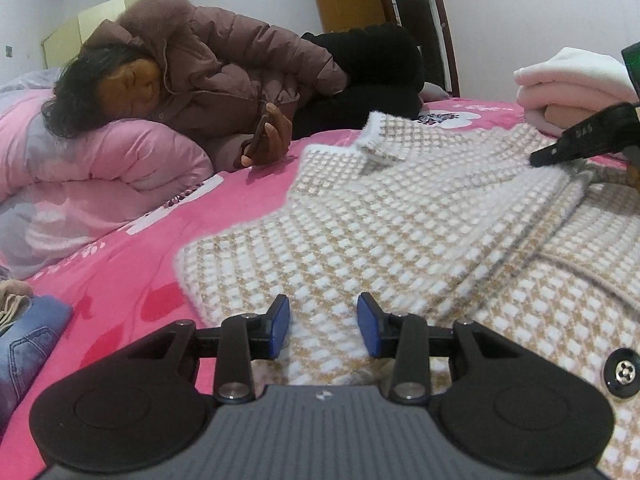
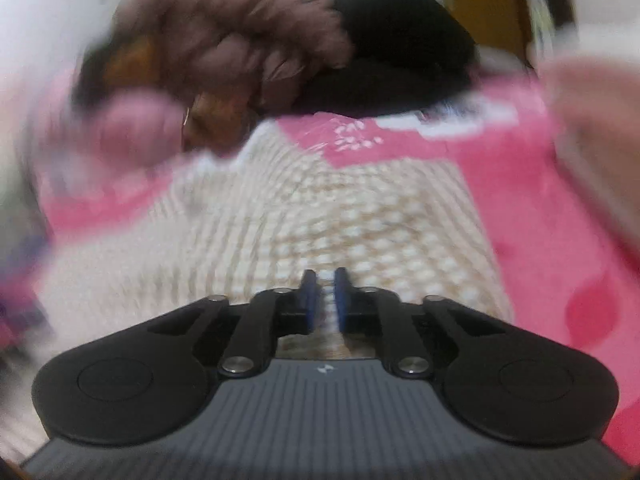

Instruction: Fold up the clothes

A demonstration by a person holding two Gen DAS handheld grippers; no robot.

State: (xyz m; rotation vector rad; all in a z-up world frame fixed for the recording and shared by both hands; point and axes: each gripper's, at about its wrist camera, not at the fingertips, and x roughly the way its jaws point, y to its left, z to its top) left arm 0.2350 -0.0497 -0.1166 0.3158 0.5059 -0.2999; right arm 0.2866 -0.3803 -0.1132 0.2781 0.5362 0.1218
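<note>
Garment: cream-and-tan checked knit jacket (image 1: 400, 216) is spread on pink bedsheet (image 1: 132, 280).
Left gripper (image 1: 323, 326): jaws parted, jacket hem seen between them, ungripped.
Right gripper (image 2: 323, 300): jaws nearly pressed together over the jacket; any pinch cannot be told.

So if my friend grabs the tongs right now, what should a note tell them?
Left tongs: open, nothing between the pads, hovering over the near part of the checked knit jacket.
Right tongs: nearly closed above the same jacket; that view is too blurred to tell whether they pinch any fabric.
The jacket lies spread on the pink bedsheet, collar at the far end, not folded yet.
A folded pale pink pile sits at the far right. Jeans wait at the left edge.
A person in a brown puffer coat lies on the bed behind the jacket.
Left to do: fold the jacket, perhaps then the jeans.
</note>
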